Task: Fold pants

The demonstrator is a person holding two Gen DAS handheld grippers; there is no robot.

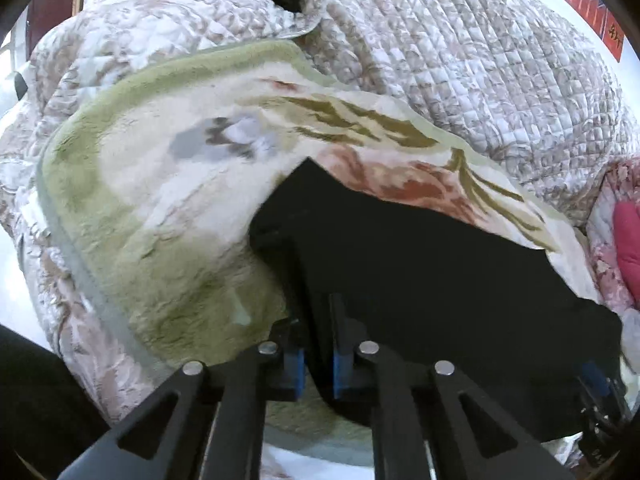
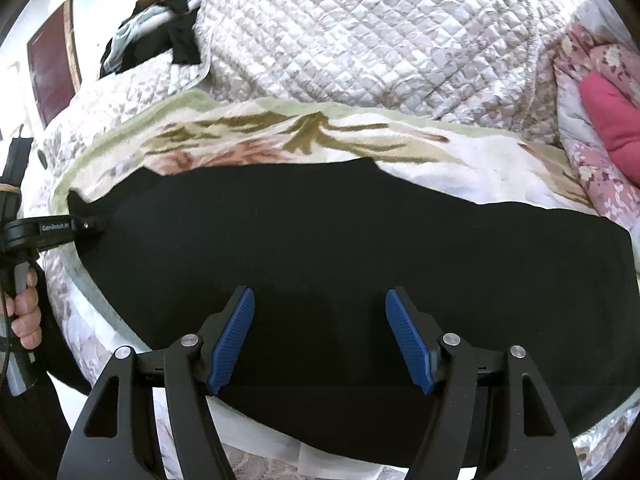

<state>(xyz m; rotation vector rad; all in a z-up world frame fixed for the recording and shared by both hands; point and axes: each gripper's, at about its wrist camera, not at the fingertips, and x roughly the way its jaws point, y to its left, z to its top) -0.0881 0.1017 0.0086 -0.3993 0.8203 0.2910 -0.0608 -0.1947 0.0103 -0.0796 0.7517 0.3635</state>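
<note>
The black pants (image 2: 340, 248) lie spread across a plush floral blanket (image 2: 460, 160) on a bed. In the left wrist view the pants (image 1: 440, 272) fill the lower right. My left gripper (image 1: 318, 320) is shut on the left end of the pants, with black cloth pinched between its blue pads. It also shows in the right wrist view (image 2: 86, 220) at the far left, at the pants' end. My right gripper (image 2: 320, 320) is open and empty, its blue pads wide apart just above the middle of the pants. It shows at the lower right edge of the left wrist view (image 1: 600, 384).
A quilted beige bedspread (image 2: 380, 40) is bunched behind the blanket. Dark clothes (image 2: 168, 44) lie at the back left. A pink floral quilt with a pink cushion (image 2: 612, 120) sits at the right. The bed's front edge runs below the pants.
</note>
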